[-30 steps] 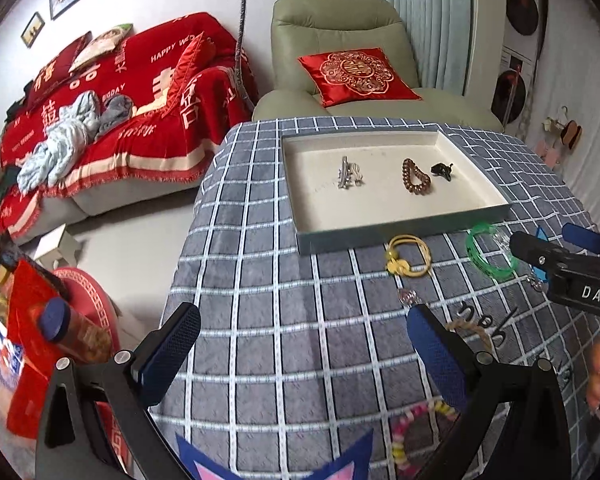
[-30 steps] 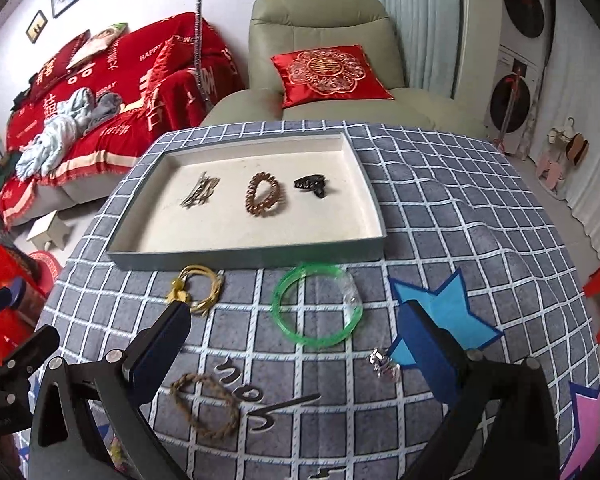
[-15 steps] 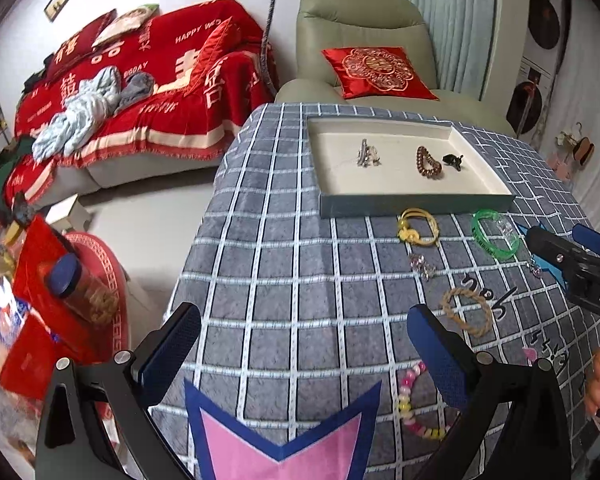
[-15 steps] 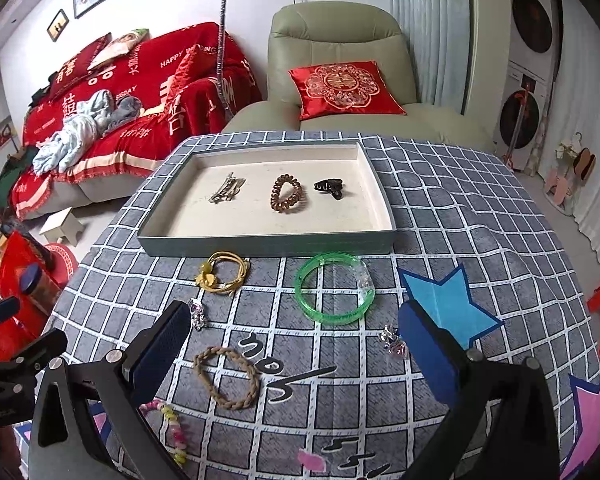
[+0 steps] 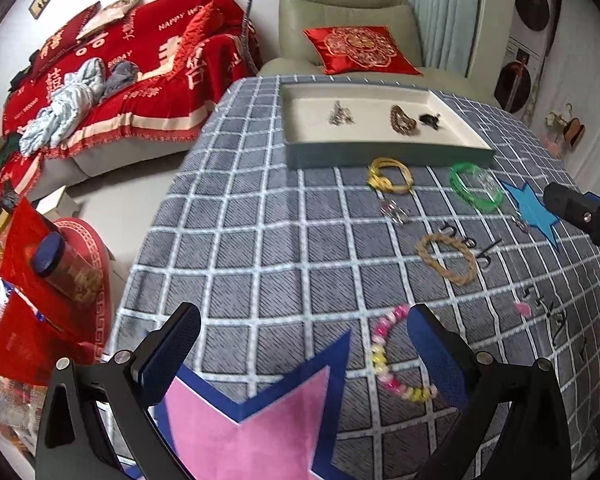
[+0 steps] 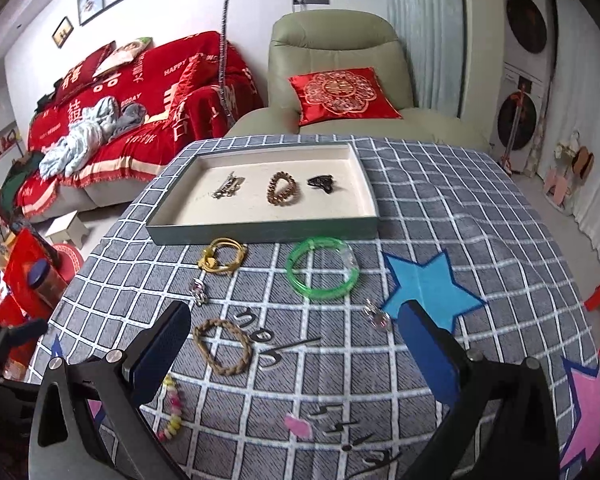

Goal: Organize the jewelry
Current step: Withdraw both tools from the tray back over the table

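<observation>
both your grippers are wide open holding nothing, so drop the left gripper (image 5: 300, 354) straight over the pink bead bracelet (image 5: 388, 360) and pinch one side, tray (image 5: 384, 154) next

Both wrist views toward tray (image 5: 384, 155)

Both grippers: black angular frames, silver screws, textured dark-blue pads (image 5: 172, 350) on jaws.

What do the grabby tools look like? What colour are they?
Each tool has a black, angular frame with triangle cut-outs and small silver screws. Its two fingers carry flat dark-blue textured pads. No cables or sleeves are visible.
</observation>
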`<state>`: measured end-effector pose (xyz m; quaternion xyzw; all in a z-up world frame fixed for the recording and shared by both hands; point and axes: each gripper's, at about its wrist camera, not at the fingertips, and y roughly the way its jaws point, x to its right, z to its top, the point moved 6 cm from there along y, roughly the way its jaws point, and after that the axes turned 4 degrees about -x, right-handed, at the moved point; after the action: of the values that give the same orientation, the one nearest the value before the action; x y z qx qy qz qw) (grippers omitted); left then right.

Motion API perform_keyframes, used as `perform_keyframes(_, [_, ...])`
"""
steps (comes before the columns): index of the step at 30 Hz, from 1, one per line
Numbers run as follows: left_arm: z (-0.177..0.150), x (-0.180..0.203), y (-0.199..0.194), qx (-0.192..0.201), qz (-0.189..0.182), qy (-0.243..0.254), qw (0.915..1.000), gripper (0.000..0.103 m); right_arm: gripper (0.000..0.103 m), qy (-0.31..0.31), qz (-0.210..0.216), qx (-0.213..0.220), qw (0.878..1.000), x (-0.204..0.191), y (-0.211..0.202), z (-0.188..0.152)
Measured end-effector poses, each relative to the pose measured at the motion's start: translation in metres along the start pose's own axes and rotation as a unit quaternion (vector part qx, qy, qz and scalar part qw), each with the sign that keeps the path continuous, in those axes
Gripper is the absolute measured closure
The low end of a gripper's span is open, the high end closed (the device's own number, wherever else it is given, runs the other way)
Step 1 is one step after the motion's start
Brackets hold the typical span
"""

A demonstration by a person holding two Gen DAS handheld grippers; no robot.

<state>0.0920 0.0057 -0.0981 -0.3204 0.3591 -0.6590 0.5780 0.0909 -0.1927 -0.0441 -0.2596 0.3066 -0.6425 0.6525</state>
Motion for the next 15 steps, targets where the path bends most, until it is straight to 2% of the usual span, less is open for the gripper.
perform_keyframes(7, [-0.015,0.006,0.004,-0.001,-0.018,0.013,0.9998,0.000,0.000,0.015,-0.011,-0.017,1.000,0.026,-0.009,-0.023])
perform_keyframes(15, [-0.026,0.007,0.016,-0.019,-0.044,0.020,0.9986,0.000,0.000,0.015,-0.017,-0.062,0.998,0.045,0.000,-0.050])
